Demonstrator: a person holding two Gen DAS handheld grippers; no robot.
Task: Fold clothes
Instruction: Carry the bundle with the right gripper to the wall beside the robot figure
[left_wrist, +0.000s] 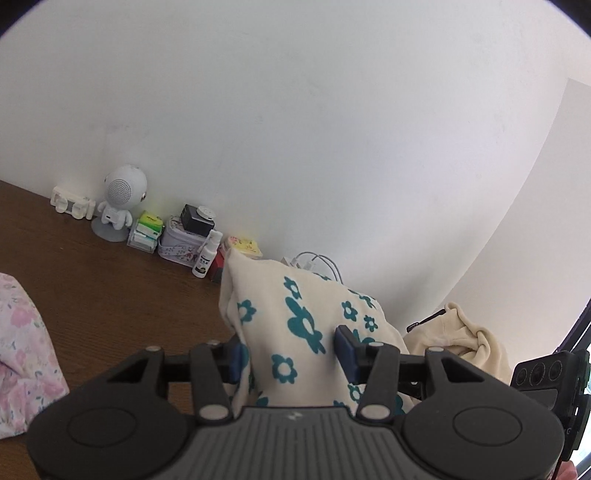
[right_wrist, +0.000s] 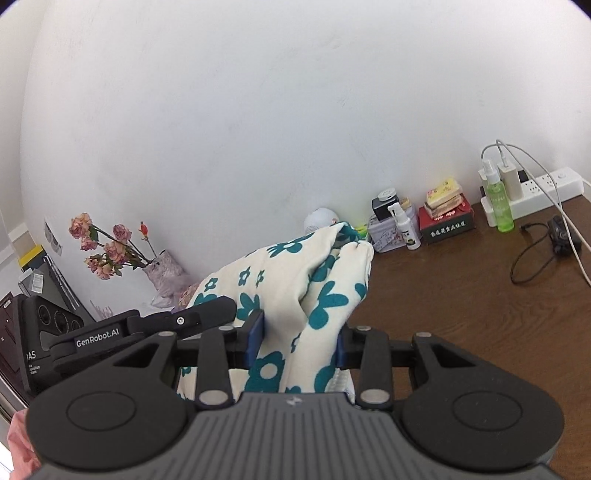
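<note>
Two grippers share one garment. The left gripper (left_wrist: 291, 354) has its two blue-padded fingers (left_wrist: 345, 350) set partly apart with a thick bunch of the cream garment with teal flowers (left_wrist: 295, 314) filling the gap between them; the pads press into the cloth on both sides, so it has hold of it. The cloth rises in a peaked fold ahead of the fingertips, lifted off the brown table (left_wrist: 92, 280).

The right gripper (right_wrist: 301, 341) shows the same: two fingers (right_wrist: 256, 338) held partly apart, the flowered garment (right_wrist: 295, 280) clamped between them and humped up ahead of the tips, its far corner drooping to the right of the fingers.

Left of the left fingers, one pink floral cloth (left_wrist: 22, 354) lies on the table. To their right sits one plain cream garment (left_wrist: 461, 339), crumpled. Ahead and to the left, along the wall, stand one white round-headed robot figure (left_wrist: 120, 203), one patterned tin (left_wrist: 177, 245) with a black box on top, and one small white spray bottle (left_wrist: 205, 258).

Ahead and right of the right fingers: one red box (right_wrist: 448, 221) with a stack of packets on it, one green spray bottle (right_wrist: 498, 199), one white power strip (right_wrist: 543, 192) and one black cable (right_wrist: 532, 254). Ahead and left stands one vase of dried roses (right_wrist: 110, 247).
</note>
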